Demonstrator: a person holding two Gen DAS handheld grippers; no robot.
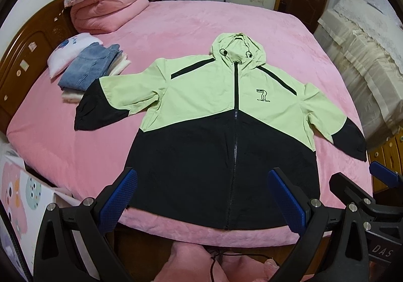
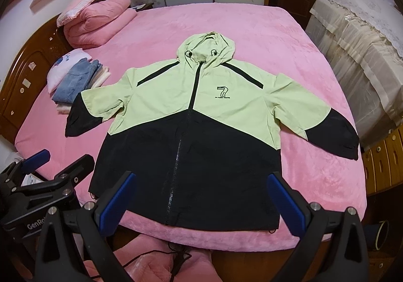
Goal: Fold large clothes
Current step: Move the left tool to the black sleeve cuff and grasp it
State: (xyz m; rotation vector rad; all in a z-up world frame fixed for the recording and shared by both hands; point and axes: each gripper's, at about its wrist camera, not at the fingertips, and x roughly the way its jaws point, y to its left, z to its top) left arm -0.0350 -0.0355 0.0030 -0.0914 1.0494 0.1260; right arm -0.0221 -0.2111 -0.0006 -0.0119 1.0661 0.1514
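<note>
Pale green over black on the hooded jacket (image 1: 226, 115), black shoulder stripes, black cuffs, black "7" logo (image 1: 262, 94). Pink on the bed cover (image 1: 176, 30) and folded quilt (image 1: 108, 7). Faded blue on folded jeans (image 1: 88, 67). Blue textured pads on black fingers (image 1: 118, 198).

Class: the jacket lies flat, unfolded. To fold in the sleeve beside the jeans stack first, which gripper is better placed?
Probably the left gripper: it hangs open on the same side as that sleeve. The right gripper, also open, would have to cross the jacket.
</note>
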